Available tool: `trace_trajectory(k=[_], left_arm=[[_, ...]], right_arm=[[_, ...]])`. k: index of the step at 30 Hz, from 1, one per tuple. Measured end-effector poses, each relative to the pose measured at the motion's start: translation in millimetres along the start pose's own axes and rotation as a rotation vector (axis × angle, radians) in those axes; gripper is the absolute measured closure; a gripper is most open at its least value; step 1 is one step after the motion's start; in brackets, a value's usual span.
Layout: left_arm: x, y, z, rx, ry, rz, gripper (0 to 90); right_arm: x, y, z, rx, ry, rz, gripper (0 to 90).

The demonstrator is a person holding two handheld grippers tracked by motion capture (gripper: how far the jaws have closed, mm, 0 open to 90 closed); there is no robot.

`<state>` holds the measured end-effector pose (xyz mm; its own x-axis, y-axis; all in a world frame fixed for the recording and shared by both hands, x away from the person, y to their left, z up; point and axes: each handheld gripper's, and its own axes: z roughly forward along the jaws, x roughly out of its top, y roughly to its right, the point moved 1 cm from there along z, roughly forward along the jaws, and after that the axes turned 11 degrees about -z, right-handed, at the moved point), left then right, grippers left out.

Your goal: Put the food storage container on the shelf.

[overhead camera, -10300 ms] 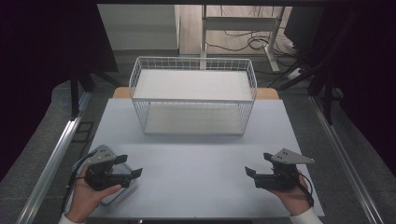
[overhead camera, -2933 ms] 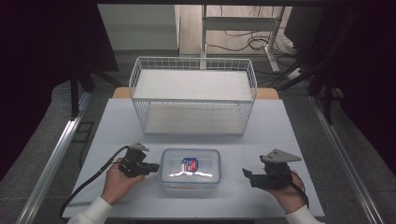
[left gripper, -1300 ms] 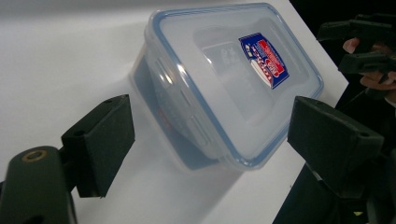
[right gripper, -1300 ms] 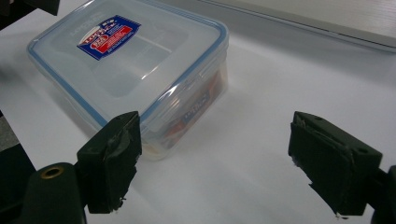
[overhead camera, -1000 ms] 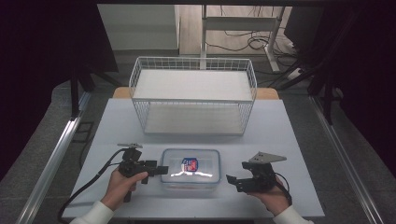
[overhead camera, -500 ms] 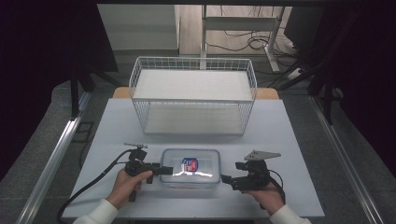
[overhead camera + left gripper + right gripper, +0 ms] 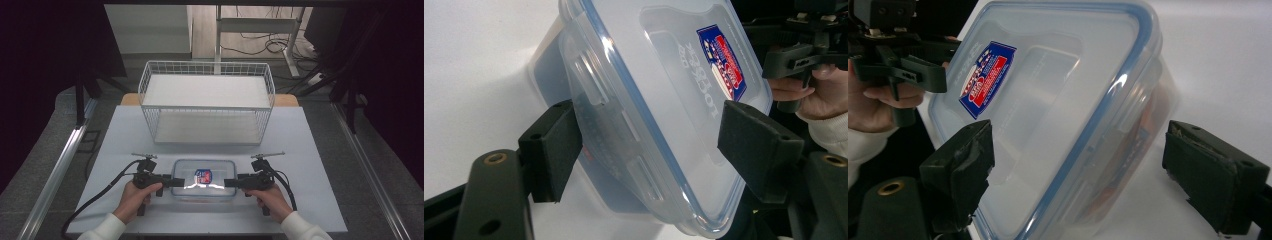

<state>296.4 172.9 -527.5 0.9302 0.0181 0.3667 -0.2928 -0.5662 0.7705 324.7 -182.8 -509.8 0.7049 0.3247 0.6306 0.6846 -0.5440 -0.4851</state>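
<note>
Both tongs are closing in on the container's (image 7: 204, 178) ends.
Left tongs (image 7: 176, 182) narrowing, right tongs (image 7: 228, 183) wide, neither gripping; lifting is remaining.

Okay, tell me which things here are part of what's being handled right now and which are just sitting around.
In the job:
- clear lidded container
- left claw at one end clip
- right claw at the other end

Just there:
- white wire basket
- table

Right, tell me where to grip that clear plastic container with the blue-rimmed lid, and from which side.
Take the clear plastic container by its two short ends, left gripper and right gripper coming in level from opposite sides. It lies flat, and each end's latch flap probably fits between open jaws.
</note>
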Motion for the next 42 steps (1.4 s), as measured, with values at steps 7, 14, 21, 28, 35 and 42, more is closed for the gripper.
trace_trajectory(k=[7,14,21,28,35,42], left_arm=[[-0.5,0.5,-0.2,0.002,0.009,-0.008,27.2],[-1.5,1.8,-1.7,0.003,0.025,-0.013,29.4],[-3.9,6.7,-8.6,-0.009,0.044,-0.005,35.9],[-8.9,13.0,-16.2,-0.016,0.06,0.008,42.1],[-11.0,17.4,-19.2,-0.034,0.073,0.015,49.0],[-10.0,17.6,-18.4,-0.029,0.078,0.015,49.6]], right_arm=[[-1.6,-1.5,3.2,0.043,-0.028,0.058,24.1],[-2.1,2.0,-5.3,0.053,0.003,0.115,37.5],[-4.0,0.1,-11.3,0.056,0.022,0.138,43.1],[-7.2,-5.7,-16.5,0.052,0.042,0.155,46.1],[-7.1,-9.5,-23.3,0.036,0.051,0.159,48.0],[-5.7,-12.0,-24.8,0.013,0.058,0.136,48.4]])
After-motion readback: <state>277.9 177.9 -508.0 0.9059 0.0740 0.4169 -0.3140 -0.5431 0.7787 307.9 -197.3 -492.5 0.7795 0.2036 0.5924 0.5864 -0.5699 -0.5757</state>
